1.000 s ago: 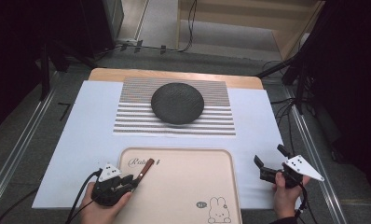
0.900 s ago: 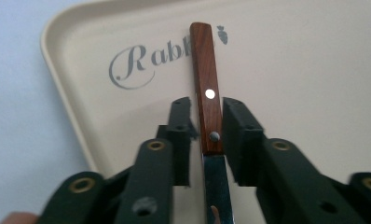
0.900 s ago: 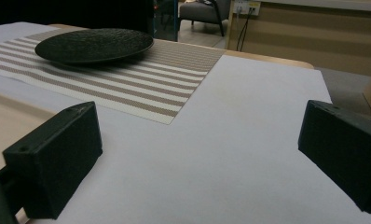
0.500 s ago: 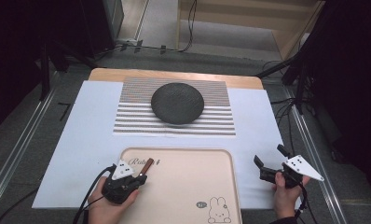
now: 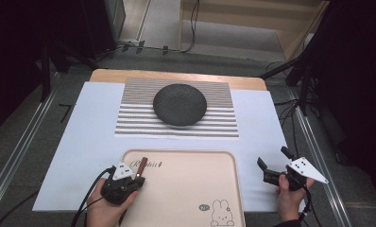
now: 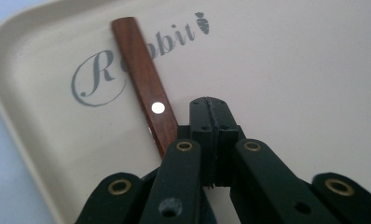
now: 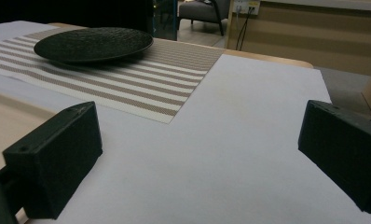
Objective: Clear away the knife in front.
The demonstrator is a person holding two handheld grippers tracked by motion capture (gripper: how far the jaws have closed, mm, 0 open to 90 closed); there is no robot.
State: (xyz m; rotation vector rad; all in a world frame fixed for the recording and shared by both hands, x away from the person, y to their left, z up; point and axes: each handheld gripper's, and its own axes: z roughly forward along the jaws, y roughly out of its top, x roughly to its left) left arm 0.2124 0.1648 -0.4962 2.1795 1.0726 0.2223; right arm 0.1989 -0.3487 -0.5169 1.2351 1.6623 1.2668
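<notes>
A beige plastic tray [image 5: 186, 189] printed with "Rabbit" and a small rabbit drawing lies at the near edge of the surface, on a white sheet [image 5: 82, 142]. On the tray's far-left corner lies a reddish-brown wooden handle with a silver rivet [image 6: 146, 88], slanting across the lettering. The left gripper [image 5: 138, 180] sits over the tray's near-left part, its jaws pressed together with nothing between them, the handle running just beside them. The right gripper [image 5: 273, 165] rests at the near right, off the tray, jaws wide apart above bare sheet. Farther off, a round black textured plate [image 5: 180, 104] stands on a brown-and-white striped placemat [image 5: 176, 126].
</notes>
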